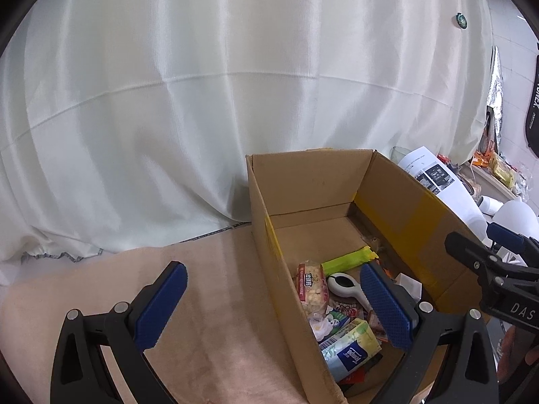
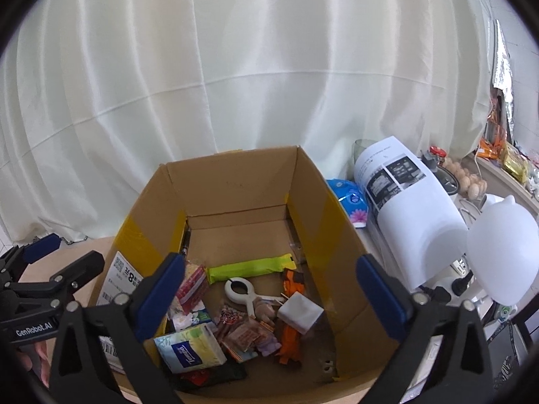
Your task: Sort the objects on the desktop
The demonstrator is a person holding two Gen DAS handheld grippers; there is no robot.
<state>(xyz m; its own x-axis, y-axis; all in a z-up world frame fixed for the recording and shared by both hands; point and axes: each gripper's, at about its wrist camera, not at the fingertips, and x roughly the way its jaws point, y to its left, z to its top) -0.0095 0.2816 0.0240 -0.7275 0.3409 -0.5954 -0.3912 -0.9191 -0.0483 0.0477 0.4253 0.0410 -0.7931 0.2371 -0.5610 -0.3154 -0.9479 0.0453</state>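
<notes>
The right claw (image 2: 269,298) stood spread wide with nothing between its blue pads, above the open brown cardboard box (image 2: 235,185). Directly below it lay a white plastic clip (image 2: 241,291), a lime-green wrapped bar (image 2: 251,266) and a tissue packet (image 2: 190,351). The left claw (image 1: 274,309), likewise released and empty, straddled the box's left wall above the pink-covered bench (image 1: 209,269).

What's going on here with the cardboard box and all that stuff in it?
A person is sorting small items into a cardboard box using a handheld tool in each hand. Both the left tool and the right tool are open and empty, poised over the box. Already inside lie a tissue pack, a green snack bar, a white clip, a white block and some snack packets. The beige cloth beside the box is bare.
</notes>
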